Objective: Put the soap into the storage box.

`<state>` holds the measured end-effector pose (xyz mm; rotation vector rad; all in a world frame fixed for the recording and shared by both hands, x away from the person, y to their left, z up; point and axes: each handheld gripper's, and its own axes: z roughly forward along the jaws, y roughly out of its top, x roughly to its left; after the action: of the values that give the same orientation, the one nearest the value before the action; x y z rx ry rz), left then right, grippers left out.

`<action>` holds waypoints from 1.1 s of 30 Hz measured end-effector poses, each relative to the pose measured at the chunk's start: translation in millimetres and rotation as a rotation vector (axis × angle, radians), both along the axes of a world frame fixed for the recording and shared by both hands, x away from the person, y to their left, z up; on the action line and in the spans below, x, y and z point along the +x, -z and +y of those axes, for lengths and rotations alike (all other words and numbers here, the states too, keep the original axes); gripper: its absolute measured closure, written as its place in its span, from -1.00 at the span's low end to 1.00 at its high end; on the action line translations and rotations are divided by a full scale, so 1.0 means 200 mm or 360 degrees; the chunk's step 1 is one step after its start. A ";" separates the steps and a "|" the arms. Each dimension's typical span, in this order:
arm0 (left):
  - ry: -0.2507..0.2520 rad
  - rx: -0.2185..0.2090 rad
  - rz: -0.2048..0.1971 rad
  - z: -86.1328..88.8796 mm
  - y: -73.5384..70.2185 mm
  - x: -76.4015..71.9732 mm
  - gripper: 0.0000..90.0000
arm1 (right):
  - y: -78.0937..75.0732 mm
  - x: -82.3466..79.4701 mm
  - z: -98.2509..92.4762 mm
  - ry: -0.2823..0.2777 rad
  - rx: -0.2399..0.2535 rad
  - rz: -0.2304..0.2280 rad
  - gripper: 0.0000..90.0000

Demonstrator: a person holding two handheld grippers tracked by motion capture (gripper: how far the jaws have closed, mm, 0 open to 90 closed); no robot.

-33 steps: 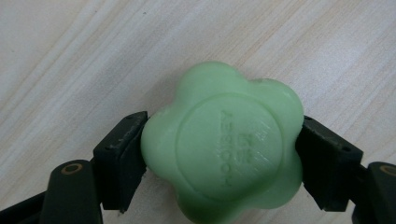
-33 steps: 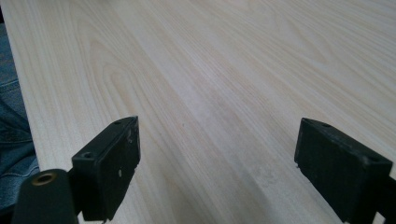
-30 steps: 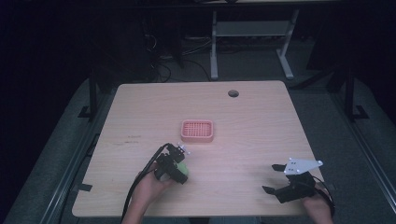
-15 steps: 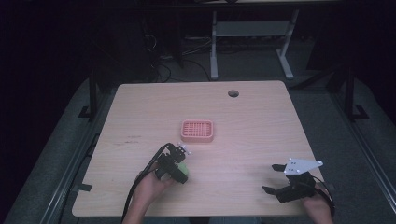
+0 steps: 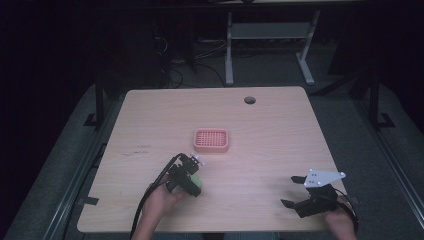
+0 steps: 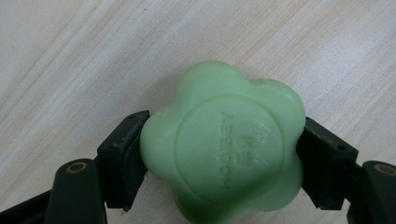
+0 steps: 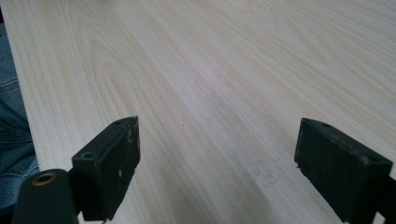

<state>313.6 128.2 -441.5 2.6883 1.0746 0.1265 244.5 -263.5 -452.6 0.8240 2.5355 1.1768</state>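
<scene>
A pale green flower-shaped soap bar (image 6: pixel 224 144) with raised lettering lies on the wooden table (image 5: pixel 270 135). My left gripper (image 6: pixel 223 154) is shut on the soap bar, one black jaw against each side. From above, the left gripper (image 5: pixel 192 179) sits at the front left of the table with the green soap bar (image 5: pixel 196 180) peeking out beneath it. A pink slotted soap dish (image 5: pixel 211 140) rests near the table's middle, a short way beyond the left gripper. My right gripper (image 5: pixel 296 192) is at the front right, open, with bare wood between its jaws in the right gripper view (image 7: pixel 217 163).
A round cable hole (image 5: pixel 249 100) sits near the table's far edge. Behind the table stand the white legs of a desk frame (image 5: pixel 229 55) and loose cables on the dark floor. Blue denim (image 7: pixel 14 140) shows past the table's near edge.
</scene>
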 end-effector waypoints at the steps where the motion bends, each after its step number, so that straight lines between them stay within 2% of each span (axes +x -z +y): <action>1: -0.0002 -0.0004 -0.0004 0.00 0.00 0.00 -0.41 | 0.00 0.00 0.00 0.0002 0.0001 0.0001 -0.69; 8: -0.0009 -0.0022 -0.0011 0.00 0.00 -0.01 -0.40 | 0.00 0.00 0.00 0.0002 0.0000 0.0001 -0.69; 18: 0.0001 -0.0046 -0.0050 0.00 -0.04 0.00 -0.40 | 0.00 0.00 0.00 0.0002 -0.0001 0.0003 -0.69; 24: 0.0002 -0.0055 -0.0050 0.01 -0.06 0.00 -0.40 | 0.00 0.00 0.00 0.0001 -0.0001 0.0002 -0.69; 33: -0.0015 -0.0098 -0.0061 0.02 -0.08 0.01 -0.40 | 0.00 0.00 0.00 0.0000 0.0001 -0.0003 -0.69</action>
<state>315.7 131.5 -425.3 2.6156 1.0618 0.1438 244.8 -264.1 -452.3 0.8227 2.5337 1.1780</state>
